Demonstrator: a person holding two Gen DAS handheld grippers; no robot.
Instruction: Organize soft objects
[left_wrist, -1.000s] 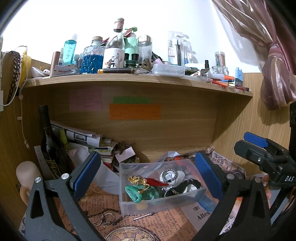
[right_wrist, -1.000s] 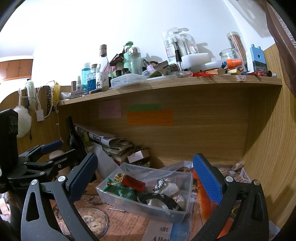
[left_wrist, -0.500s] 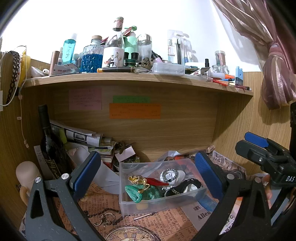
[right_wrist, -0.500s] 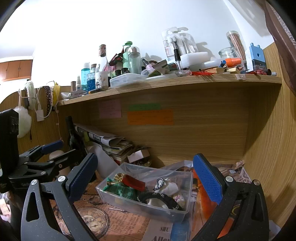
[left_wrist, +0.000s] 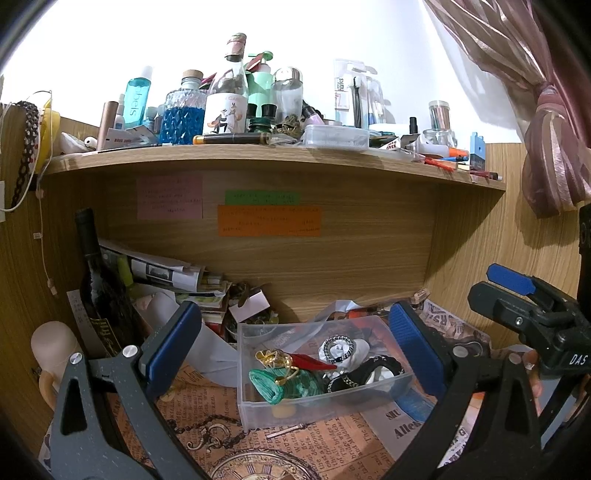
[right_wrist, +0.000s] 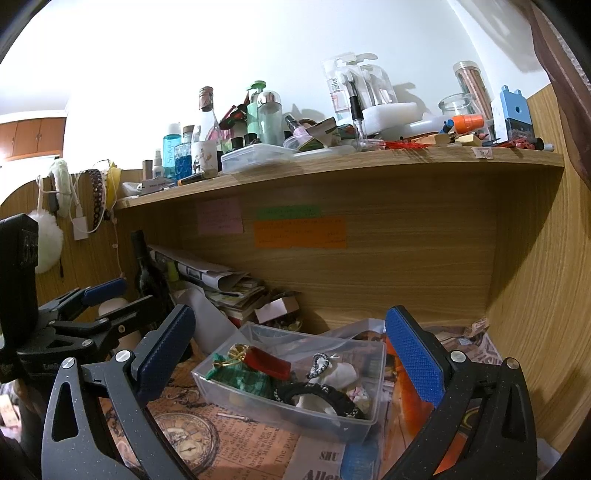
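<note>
A clear plastic box (left_wrist: 255, 404) (right_wrist: 236, 391) sits on the desk under the shelf. It holds soft accessories: a green fabric scrunchie (left_wrist: 291, 384) (right_wrist: 251, 380), a red piece (left_wrist: 314, 363) (right_wrist: 269, 363), a white scrunchie (left_wrist: 340, 349) (right_wrist: 340, 373) and a black band (left_wrist: 369, 371) (right_wrist: 317, 397). My left gripper (left_wrist: 295, 347) is open and empty, held in front of the box. My right gripper (right_wrist: 291, 350) is open and empty, also in front of the box. Each gripper shows at the edge of the other's view.
A dark bottle (left_wrist: 98, 291) and stacked papers (left_wrist: 162, 271) stand at the back left. The shelf above (left_wrist: 258, 153) is crowded with bottles and jars. Sticky notes (left_wrist: 269, 219) are on the back panel. Printed newspaper-style paper (left_wrist: 221, 417) covers the desk. A curtain (left_wrist: 546, 147) hangs right.
Almost nothing differs; both grippers stay open and nearly still in front of the box.
</note>
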